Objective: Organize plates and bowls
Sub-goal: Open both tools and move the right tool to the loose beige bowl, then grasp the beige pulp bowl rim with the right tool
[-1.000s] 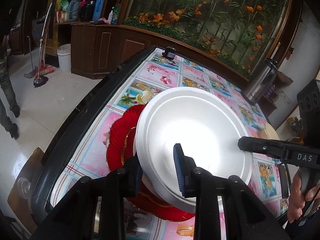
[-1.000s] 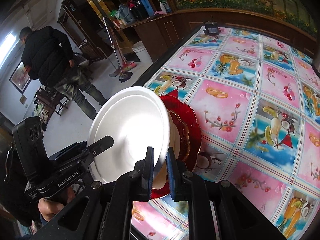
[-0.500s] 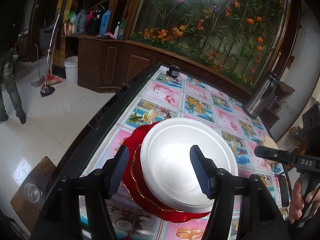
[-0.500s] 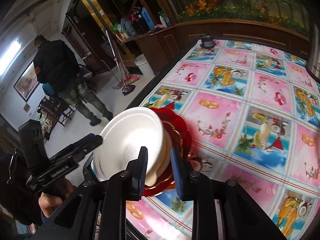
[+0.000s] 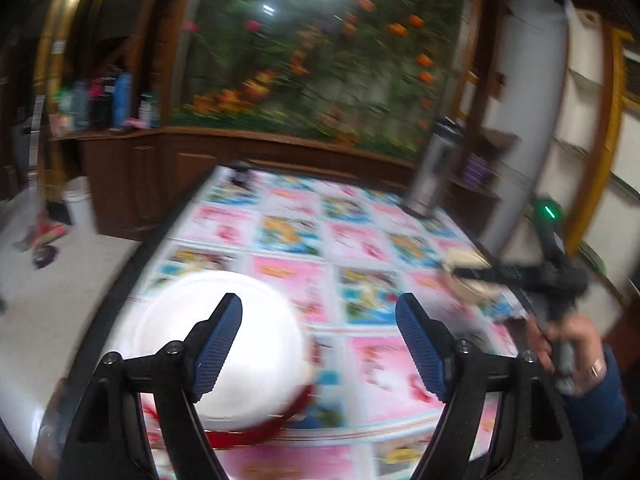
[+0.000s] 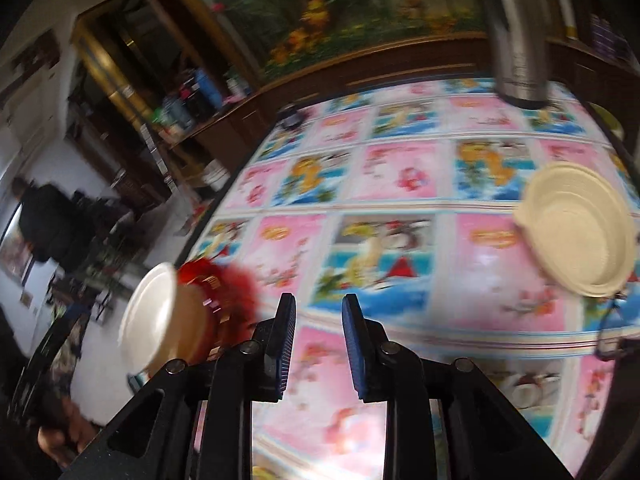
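A stack of white plates [image 5: 248, 344] rests on a red plate [image 5: 260, 434] near the table's left edge; everything is motion-blurred. My left gripper [image 5: 320, 344] hovers above and to the right of the stack, its jaws opening wide with only tablecloth between them. In the right wrist view the white plates [image 6: 156, 316] and red plate [image 6: 234, 292] lie off to the left. My right gripper [image 6: 320, 344] is open by a narrow gap and holds nothing. A cream plate [image 6: 576, 228] lies at the right of the table, and it shows beside the right gripper's body [image 5: 520, 274] in the left wrist view.
The table [image 6: 400, 168] carries a pink and blue pictured cloth. A steel thermos flask [image 6: 516, 40] stands at its far right end, and a small dark object [image 6: 290, 118] at the far left corner. A person in black [image 6: 44, 224] stands on the floor to the left.
Both grippers let go of the white plate's rim and pulled back from the stack, swinging right. The left jaws spread wide and the right jaws parted slightly. The plate now lies on the stack.
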`<state>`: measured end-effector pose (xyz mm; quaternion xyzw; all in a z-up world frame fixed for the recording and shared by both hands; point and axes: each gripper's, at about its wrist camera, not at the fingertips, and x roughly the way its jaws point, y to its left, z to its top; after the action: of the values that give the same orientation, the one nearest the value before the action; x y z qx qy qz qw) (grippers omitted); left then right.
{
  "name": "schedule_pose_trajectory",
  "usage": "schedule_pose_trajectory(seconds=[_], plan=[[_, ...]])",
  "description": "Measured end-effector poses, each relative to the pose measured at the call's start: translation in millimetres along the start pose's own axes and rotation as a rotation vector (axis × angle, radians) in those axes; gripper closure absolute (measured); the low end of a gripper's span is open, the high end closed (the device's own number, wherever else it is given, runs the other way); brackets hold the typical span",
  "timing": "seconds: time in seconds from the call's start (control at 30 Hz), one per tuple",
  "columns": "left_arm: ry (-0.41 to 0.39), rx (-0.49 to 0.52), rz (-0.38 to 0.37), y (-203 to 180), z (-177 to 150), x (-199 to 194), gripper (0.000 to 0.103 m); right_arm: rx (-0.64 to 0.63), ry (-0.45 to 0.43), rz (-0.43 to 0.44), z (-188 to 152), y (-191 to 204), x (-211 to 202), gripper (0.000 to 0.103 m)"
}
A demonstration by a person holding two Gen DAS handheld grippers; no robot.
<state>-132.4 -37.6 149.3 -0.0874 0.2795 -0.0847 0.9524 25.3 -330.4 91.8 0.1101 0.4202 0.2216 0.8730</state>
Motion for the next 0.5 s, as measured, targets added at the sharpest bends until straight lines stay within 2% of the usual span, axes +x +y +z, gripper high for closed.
schedule_pose_trajectory(seconds=[0.1, 0.13, 0.2, 0.3, 0.37, 0.43, 0.5], plan=[[0.063, 0.028, -0.077, -26.7, -9.1, 23.3, 0.025, 0.066, -0.042, -0.107, 23.6, -37.9, -4.0, 0.076], [0.082, 0.037, -0.089, -34.4, -12.5, 30.0, 0.025, 0.073, -0.063, -0.166, 33.5, -50.0, -4.9, 0.076], [0.116, 0.073, -0.107, -50.6, -19.7, 41.6, 0.025, 0.077, -0.06, -0.264, 49.4, -71.8, 1.2, 0.052], [0.162, 0.095, -0.118, -59.1, -30.9, 53.4, 0.025, 0.189, -0.032, -0.284, 59.9, -111.6, 13.3, 0.052], [0.182, 0.101, -0.123, -61.9, -35.2, 59.2, 0.025, 0.23, 0.012, -0.23, 61.0, -128.5, 25.3, 0.052], [0.196, 0.099, -0.127, -61.3, -38.5, 63.6, 0.025, 0.252, 0.06, -0.216, 57.9, -137.5, 36.3, 0.052], [0.204, 0.09, -0.125, -58.7, -40.2, 65.5, 0.025, 0.25, 0.07, -0.211, 55.2, -139.8, 42.5, 0.052]])
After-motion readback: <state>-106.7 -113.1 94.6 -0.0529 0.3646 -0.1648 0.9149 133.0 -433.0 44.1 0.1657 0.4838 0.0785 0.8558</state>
